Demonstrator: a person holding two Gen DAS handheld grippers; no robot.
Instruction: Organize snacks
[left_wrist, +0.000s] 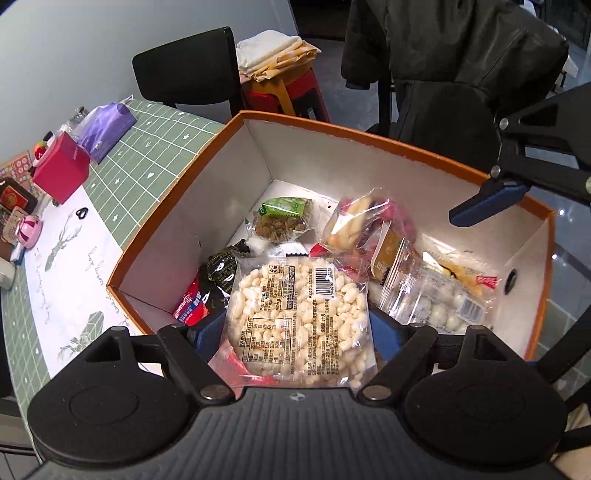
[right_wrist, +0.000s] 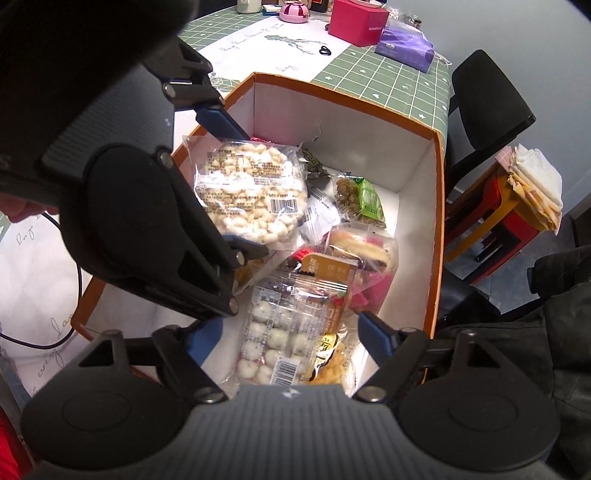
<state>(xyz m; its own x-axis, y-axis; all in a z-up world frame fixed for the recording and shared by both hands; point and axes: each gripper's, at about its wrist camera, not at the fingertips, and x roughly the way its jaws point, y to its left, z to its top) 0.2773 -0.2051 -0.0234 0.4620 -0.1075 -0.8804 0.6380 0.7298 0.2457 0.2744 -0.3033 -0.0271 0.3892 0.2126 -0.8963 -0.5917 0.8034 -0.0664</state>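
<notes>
An orange-rimmed box with white walls (left_wrist: 258, 162) (right_wrist: 417, 173) stands on the table and holds several snack packs. My left gripper (left_wrist: 295, 332) (right_wrist: 225, 177) is over the box with its jaws wide apart; a clear pack of puffed rice cakes (left_wrist: 299, 317) (right_wrist: 251, 192) lies between the blue fingers. I cannot tell whether they grip it. My right gripper (right_wrist: 284, 343) is open and empty above a clear pack of white round sweets (right_wrist: 273, 343) (left_wrist: 439, 306); one of its fingers (left_wrist: 487, 203) shows over the box's far rim.
Inside the box lie a green raisin pack (left_wrist: 282, 218) (right_wrist: 360, 199), a bread pack (left_wrist: 354, 221) and a dark and red pack (left_wrist: 207, 291). On the green grid tablecloth stand a pink box (left_wrist: 61, 171) and a purple tissue pack (left_wrist: 105, 129). Black chairs (left_wrist: 188, 70) and a red stool (right_wrist: 509, 221) surround the table.
</notes>
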